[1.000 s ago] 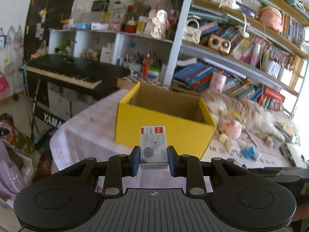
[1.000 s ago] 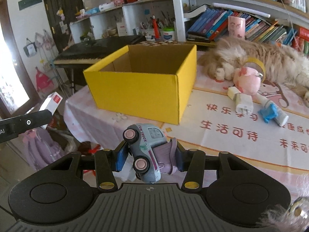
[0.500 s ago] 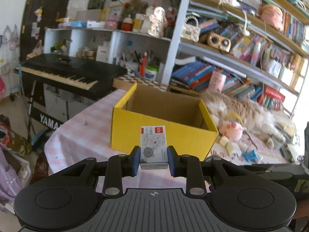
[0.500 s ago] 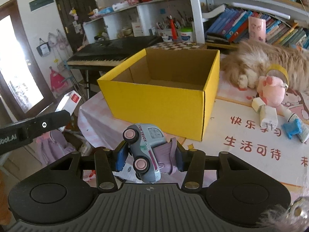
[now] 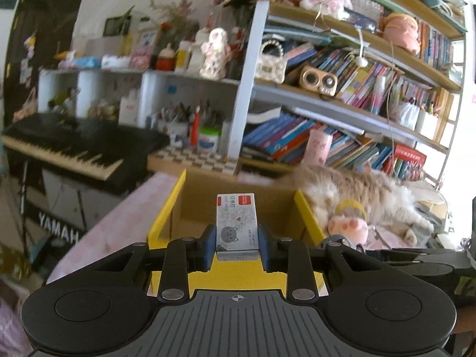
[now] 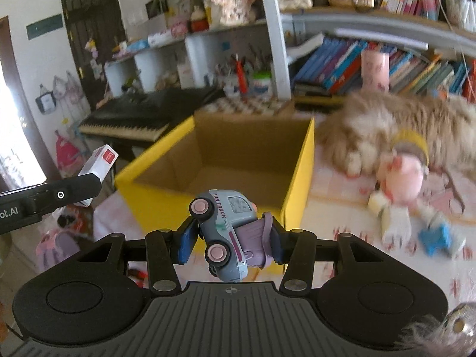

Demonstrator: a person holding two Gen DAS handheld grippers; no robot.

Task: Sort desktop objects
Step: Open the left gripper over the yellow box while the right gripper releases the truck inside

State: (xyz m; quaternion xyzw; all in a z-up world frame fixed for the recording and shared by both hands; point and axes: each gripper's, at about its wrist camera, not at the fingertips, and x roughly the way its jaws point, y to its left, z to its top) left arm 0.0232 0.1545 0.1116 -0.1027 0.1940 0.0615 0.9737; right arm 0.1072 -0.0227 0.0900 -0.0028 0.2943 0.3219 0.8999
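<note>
Left gripper (image 5: 236, 245) clamping a staple box (image 5: 236, 223), right gripper (image 6: 230, 242) clamping a toy truck (image 6: 226, 232), should clear the yellow box (image 6: 299, 178) rim before releasing.

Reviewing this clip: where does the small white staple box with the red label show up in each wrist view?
Left wrist: the staple box stands bottom centre, clamped in the left gripper.
Right wrist: the same box sits at the left edge, poking past the left gripper's black finger.
Shared landmark: the yellow cardboard box, open-topped, in both views.
</note>
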